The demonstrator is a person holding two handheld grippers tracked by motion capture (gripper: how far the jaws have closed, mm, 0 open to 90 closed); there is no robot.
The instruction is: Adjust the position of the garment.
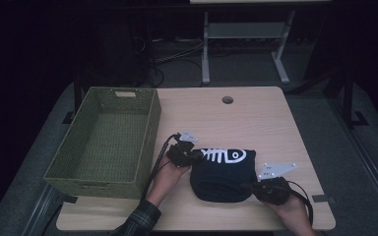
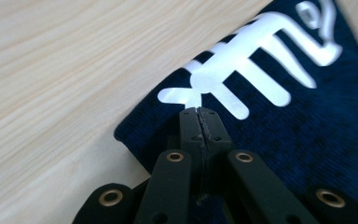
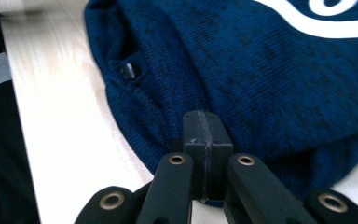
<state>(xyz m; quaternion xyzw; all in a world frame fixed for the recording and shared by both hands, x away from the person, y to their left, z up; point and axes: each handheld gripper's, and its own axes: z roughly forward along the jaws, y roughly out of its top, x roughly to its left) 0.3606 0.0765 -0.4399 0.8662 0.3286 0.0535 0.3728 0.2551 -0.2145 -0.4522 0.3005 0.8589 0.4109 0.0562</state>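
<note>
Counter point(image 1: 275, 123): wide bare wood beyond and right of the work, near edge close under both hands. Green woven basket point(image 1: 103, 140) sits on its left part, open, its near right corner just beside the left forearm; a careless swing could knock that wall.

Folded navy garment point(image 1: 222, 173) lies centre-front, fish-bone print up. Likely risk: thin pinches slip and the fold sags open on lifting.

Left tongs point(image 2: 199, 112) clamped at the garment's edge, right tongs point(image 3: 204, 116) clamped on its hem.
</note>
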